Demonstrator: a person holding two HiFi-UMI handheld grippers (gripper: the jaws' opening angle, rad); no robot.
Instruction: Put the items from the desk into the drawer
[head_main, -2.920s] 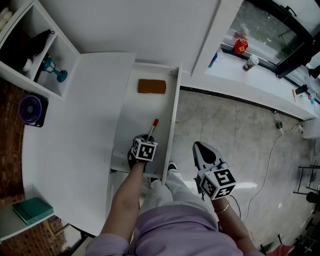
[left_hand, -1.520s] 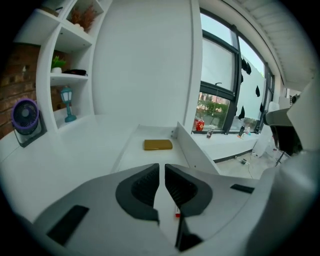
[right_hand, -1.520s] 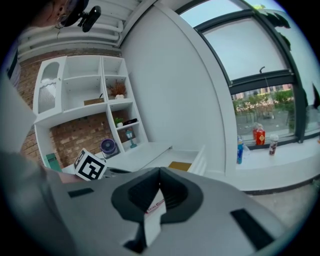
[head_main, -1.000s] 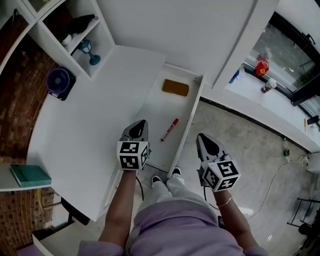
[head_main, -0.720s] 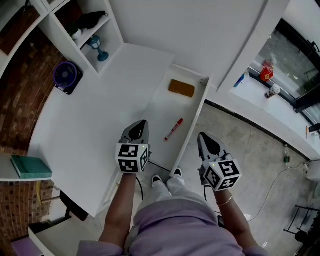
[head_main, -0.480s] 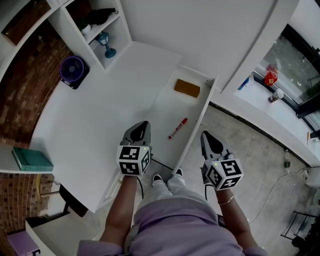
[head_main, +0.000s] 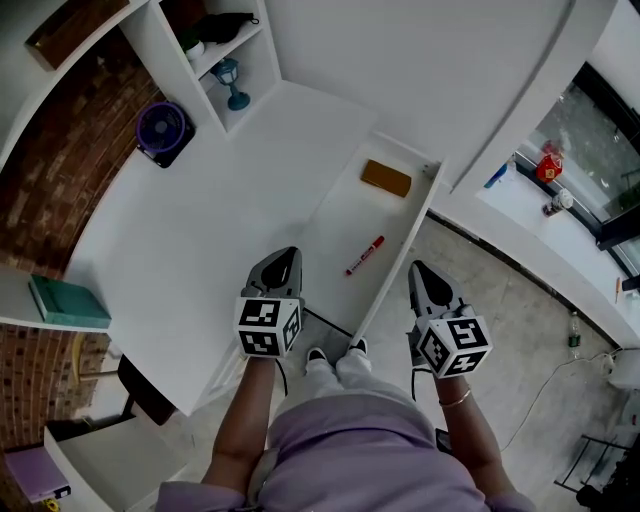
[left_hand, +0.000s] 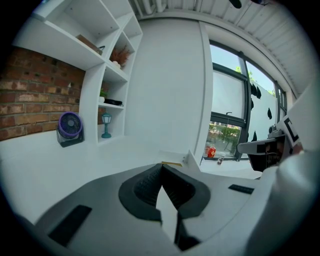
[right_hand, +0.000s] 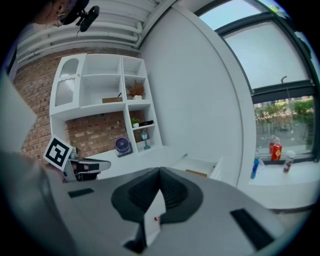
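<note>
a: state of the two tools?

b: left gripper (head_main: 283, 256) has its jaws pressed together with nothing between them, as its own view shows. right gripper (head_main: 419, 270) is the same, closed and empty. in the head view both sit low in the frame. the left is over the near edge of the desk (head_main: 200, 230), just beside the drawer (head_main: 345, 215). the right is off to the drawer's other side, over the floor.

a: and the task's items?

b: a red marker (head_main: 365, 255) lies loose on the drawer floor at mid-length. a brown block (head_main: 386, 178) lies at the drawer's far end, upper right of centre, well apart from the marker. the drawer stands fully pulled out.

a: anything left on the desk?

b: only a purple fan (head_main: 165, 130) at the far corner, upper left of the frame. a teal book (head_main: 68, 301) rests on a lower ledge at the left edge, off the desktop.

a: step in hand?

b: by my judgement, between placements — neither tool is committed to anything. if the fan counts as an item, the next move calls for the left gripper to open and reach to the upper left for it. otherwise, the loading looks done.
</note>
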